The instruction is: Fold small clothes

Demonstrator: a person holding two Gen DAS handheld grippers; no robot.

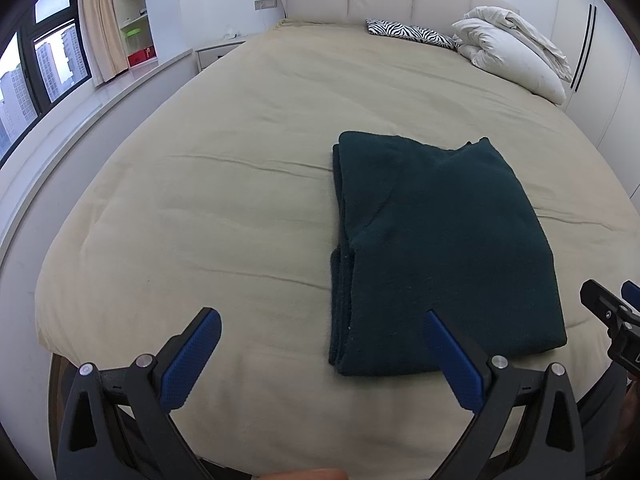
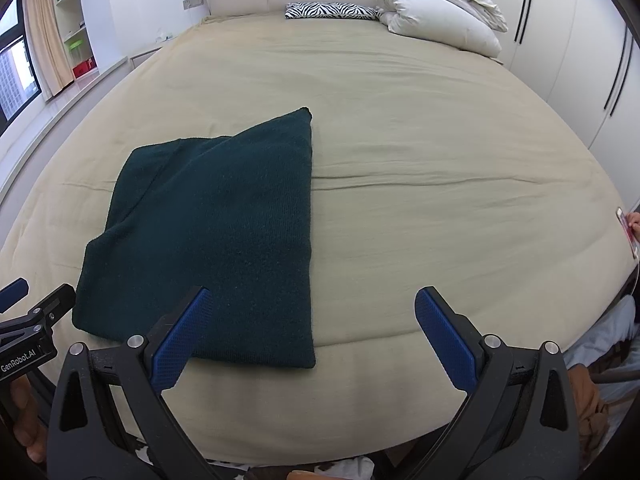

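green garment (image 1: 440, 248) — folded, flat on bed (image 1: 240, 200) | left gripper (image 1: 322, 340) — jaws spread, empty | right gripper (image 2: 310, 318) jaws spread, empty

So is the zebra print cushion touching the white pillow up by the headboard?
Touching: in the right wrist view the zebra print cushion runs under the edge of the white pillow, no sheet showing between them.
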